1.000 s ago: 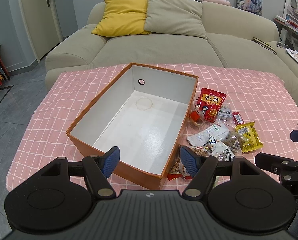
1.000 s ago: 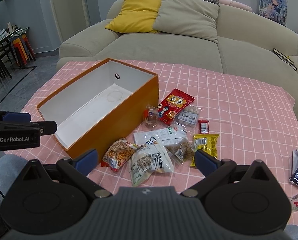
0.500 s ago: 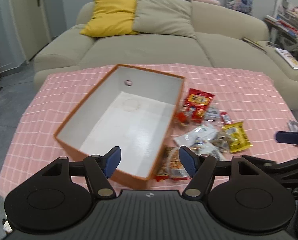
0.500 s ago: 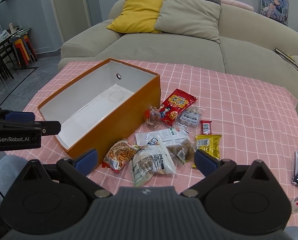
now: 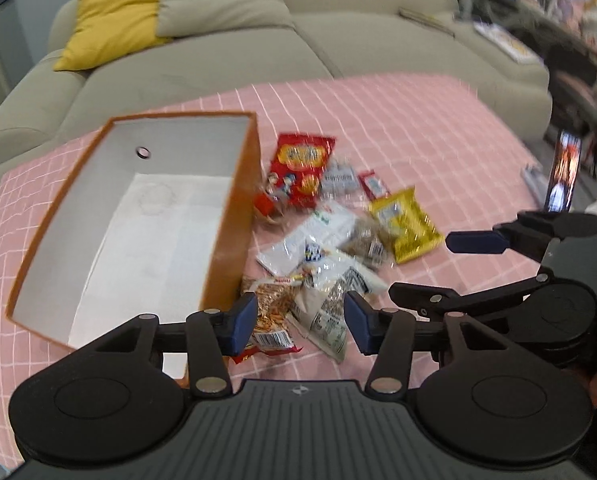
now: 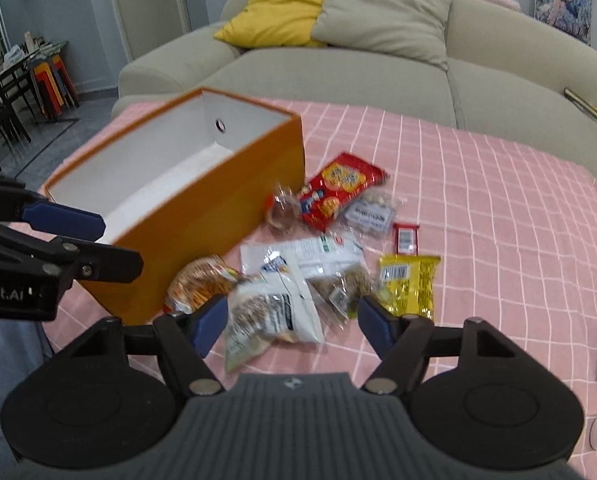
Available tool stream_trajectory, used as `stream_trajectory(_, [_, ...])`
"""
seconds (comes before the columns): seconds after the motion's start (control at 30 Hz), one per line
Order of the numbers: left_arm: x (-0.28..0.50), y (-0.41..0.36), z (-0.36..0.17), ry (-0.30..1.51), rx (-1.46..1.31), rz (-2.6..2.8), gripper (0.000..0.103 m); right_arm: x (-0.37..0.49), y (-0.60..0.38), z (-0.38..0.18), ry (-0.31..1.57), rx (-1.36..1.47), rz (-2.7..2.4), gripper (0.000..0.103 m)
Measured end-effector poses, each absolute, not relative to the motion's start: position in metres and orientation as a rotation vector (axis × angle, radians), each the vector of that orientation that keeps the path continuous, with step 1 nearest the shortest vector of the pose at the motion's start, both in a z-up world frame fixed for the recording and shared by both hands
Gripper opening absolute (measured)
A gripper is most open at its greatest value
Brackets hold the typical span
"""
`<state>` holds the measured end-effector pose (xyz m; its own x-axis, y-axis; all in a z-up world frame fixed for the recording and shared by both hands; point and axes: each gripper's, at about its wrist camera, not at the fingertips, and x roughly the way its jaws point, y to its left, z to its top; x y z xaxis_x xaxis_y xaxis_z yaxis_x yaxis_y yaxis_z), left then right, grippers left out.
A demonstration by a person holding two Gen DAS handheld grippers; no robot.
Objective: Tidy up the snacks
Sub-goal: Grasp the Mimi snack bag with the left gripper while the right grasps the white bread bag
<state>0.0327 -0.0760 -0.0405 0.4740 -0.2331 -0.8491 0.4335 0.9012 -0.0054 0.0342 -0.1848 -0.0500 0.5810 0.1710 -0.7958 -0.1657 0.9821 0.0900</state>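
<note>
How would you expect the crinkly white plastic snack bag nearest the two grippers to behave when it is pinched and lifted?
The crinkly white plastic snack bag would probably flop and sag, since its film looks creased and loosely filled. Its glossy surface may slip between pads. It overlaps neighbouring packets, so lifting it might drag the orange-brown snack packet along.

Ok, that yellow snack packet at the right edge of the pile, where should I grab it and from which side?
Take the yellow packet by its right long edge, coming in from the open tablecloth side. It lies flat, and its left edge is crowded by the brown snack bag, while the right side is bare. The right hand-held gripper, jaws closing with nothing gripped, sits nearest, so I'd use that one.
</note>
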Motion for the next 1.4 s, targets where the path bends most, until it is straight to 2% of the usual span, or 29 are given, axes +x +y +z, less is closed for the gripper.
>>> stream_trajectory(0.1, [0.041, -0.087, -0.056, 1.040, 0.288, -0.426, 0.053, 0.038, -0.188, -0.067, 0.964, 0.020, 0.233, 0.063])
stream_trajectory(0.27, [0.053, -0.096, -0.075, 1.096, 0.397, -0.443, 0.053, 0.043, -0.182, -0.084, 0.961, -0.002, 0.299, 0.062])
stream_trajectory(0.37, [0.059, -0.097, -0.081, 1.113, 0.427, -0.450, 0.052, 0.049, -0.175, -0.093, 0.960, -0.026, 0.335, 0.065])
stream_trajectory(0.47, [0.065, -0.096, -0.085, 1.129, 0.429, -0.444, 0.052, 0.057, -0.168, -0.102, 0.949, -0.037, 0.364, 0.077])
stream_trajectory(0.77, [0.076, -0.096, -0.090, 1.177, 0.422, -0.427, 0.052, 0.081, -0.143, -0.131, 0.959, -0.115, 0.395, 0.078])
stream_trajectory(1.1, [0.082, -0.111, -0.103, 1.182, 0.495, -0.435, 0.052, 0.079, -0.151, -0.139, 0.960, -0.166, 0.391, 0.057])
stream_trajectory(1.4, [0.087, -0.135, -0.133, 1.187, 0.624, -0.414, 0.052, 0.059, -0.168, -0.133, 0.971, -0.197, 0.405, 0.053])
